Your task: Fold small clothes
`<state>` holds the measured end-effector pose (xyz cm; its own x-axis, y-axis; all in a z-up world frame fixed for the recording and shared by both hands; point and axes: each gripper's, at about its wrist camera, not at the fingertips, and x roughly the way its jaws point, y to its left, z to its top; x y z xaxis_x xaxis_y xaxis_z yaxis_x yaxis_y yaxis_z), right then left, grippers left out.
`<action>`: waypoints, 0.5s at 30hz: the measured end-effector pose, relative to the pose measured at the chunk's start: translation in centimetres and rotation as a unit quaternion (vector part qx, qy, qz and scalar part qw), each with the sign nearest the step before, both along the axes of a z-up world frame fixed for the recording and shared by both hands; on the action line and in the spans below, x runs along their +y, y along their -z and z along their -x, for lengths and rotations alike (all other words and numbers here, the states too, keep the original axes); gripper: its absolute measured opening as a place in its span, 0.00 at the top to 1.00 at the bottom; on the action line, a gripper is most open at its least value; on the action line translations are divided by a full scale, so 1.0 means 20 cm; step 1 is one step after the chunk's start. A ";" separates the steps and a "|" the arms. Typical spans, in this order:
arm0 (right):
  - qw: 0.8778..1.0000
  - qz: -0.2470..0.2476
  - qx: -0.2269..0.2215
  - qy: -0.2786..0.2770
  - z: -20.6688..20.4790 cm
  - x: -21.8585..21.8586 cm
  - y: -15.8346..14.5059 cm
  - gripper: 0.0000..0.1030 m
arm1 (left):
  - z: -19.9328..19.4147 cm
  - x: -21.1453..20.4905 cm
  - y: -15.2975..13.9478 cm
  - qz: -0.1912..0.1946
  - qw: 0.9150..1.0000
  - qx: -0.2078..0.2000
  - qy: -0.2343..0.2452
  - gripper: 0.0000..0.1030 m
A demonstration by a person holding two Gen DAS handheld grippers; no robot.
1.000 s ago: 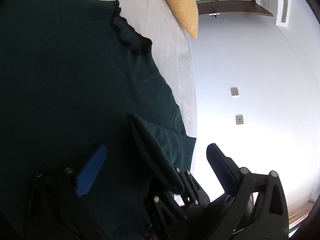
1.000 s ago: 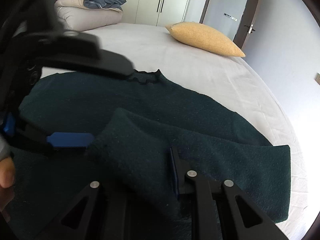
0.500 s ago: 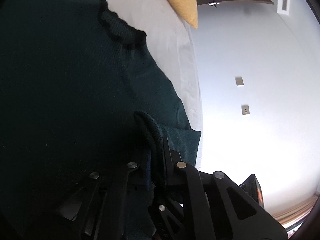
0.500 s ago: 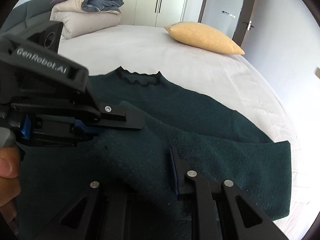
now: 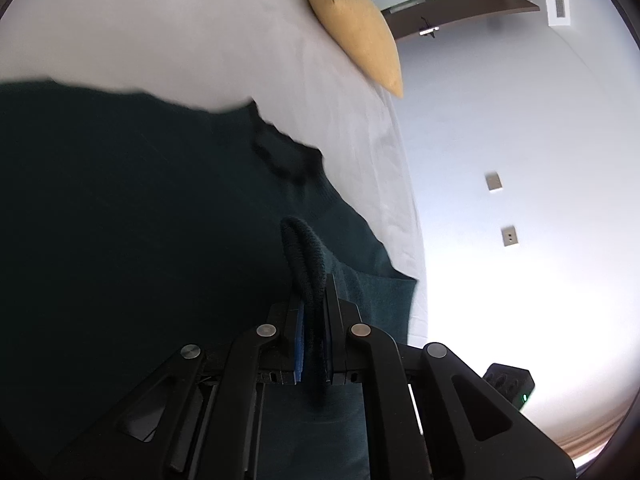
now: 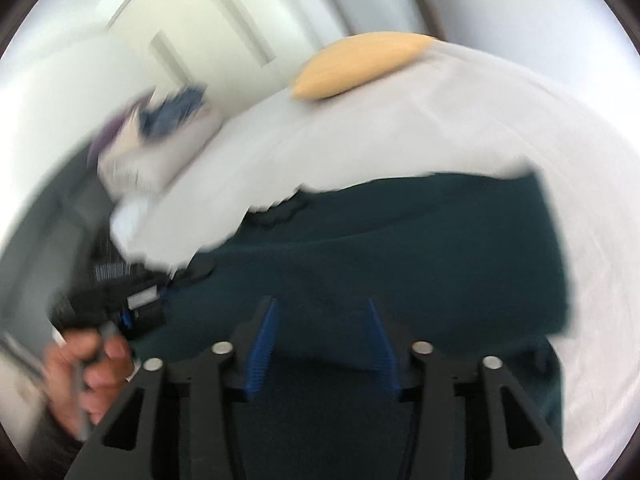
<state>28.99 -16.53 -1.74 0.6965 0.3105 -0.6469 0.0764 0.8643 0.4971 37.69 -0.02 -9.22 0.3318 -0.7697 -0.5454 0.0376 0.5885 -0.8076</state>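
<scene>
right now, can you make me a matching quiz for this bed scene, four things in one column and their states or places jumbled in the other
Column one:
1. left tool
2. right tool
3. yellow pillow
4. dark green sweater

Column two:
a. spread over the white bed sheet
b. open, blue pads apart above the knit
c. lying at the far end of the bed
d. shut on a pinched fold of knit

Pairs: 1-d, 2-b, 3-c, 4-a
</scene>
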 end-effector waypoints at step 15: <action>0.952 -0.274 0.051 0.129 0.17 -0.43 0.28 0.36 | 0.12 0.25 0.00 -0.035 0.999 -0.011 -0.026 0.94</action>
